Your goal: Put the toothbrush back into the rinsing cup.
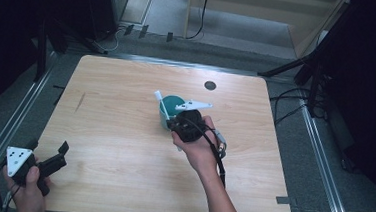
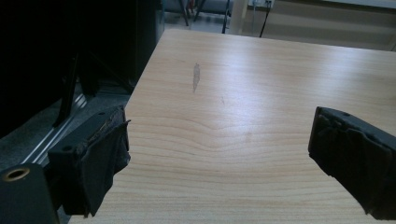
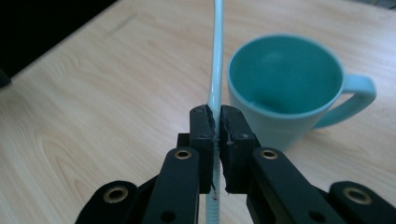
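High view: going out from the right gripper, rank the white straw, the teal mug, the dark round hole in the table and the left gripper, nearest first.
1. White straw: pinched in the right gripper, sticking up to its left.
2. Teal mug: just beyond the gripper, partly hidden by it.
3. Dark round hole: farther back on the table.
4. Left gripper: at the near left table edge.

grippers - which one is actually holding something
The right gripper: its jaws are shut on a white straw beside the teal mug. The left gripper is open.

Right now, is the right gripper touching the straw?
Touching. The right gripper view shows the right gripper shut on the white straw, both pads pressing it.
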`<state>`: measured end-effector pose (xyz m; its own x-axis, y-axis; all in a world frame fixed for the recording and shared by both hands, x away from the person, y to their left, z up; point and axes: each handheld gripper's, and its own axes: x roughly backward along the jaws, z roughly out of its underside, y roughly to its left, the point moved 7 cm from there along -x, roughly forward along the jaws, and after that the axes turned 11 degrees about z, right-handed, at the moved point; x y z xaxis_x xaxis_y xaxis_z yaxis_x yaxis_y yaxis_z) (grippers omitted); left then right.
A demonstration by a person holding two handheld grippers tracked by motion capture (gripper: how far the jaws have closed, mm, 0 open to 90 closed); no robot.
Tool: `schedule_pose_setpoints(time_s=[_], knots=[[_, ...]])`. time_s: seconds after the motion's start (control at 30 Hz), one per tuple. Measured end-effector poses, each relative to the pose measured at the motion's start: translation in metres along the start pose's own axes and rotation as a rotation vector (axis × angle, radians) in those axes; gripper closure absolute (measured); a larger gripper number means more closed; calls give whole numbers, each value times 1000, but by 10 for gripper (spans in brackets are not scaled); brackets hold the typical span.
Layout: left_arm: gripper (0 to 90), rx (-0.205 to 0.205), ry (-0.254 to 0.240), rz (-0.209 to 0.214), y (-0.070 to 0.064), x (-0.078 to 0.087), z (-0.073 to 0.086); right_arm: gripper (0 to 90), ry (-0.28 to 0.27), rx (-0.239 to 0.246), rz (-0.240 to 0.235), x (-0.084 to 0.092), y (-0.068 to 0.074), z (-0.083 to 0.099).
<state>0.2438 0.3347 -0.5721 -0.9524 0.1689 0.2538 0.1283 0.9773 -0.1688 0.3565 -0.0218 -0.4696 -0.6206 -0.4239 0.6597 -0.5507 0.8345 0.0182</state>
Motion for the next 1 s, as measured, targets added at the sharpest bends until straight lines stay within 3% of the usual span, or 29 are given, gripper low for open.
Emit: schedule_pose_setpoints(time_s=[0.17, 0.23, 0.4, 0.63, 0.77, 0.87, 1.0], knots=[[52, 2, -1, 0, 0, 0, 0, 848, -112, -83, 0, 3, -11, -17], [52, 2, -1, 1, 0, 0, 0, 848, -125, -96, 2, 3, -13, -19], [52, 5, -1, 2, 0, 0, 0, 847, -247, -160, 13, 0, -22, -40], [52, 8, -3, 4, 0, 0, 0, 847, -335, -219, 32, -14, -33, -59], [52, 10, -5, 5, 1, 0, 0, 847, -374, -226, 39, -19, -37, -66], [52, 15, -8, 5, 1, 0, 0, 847, -406, -206, 75, -27, -41, -68], [52, 14, -7, 5, 1, 0, 0, 847, -395, -186, 99, -39, -45, -60]])
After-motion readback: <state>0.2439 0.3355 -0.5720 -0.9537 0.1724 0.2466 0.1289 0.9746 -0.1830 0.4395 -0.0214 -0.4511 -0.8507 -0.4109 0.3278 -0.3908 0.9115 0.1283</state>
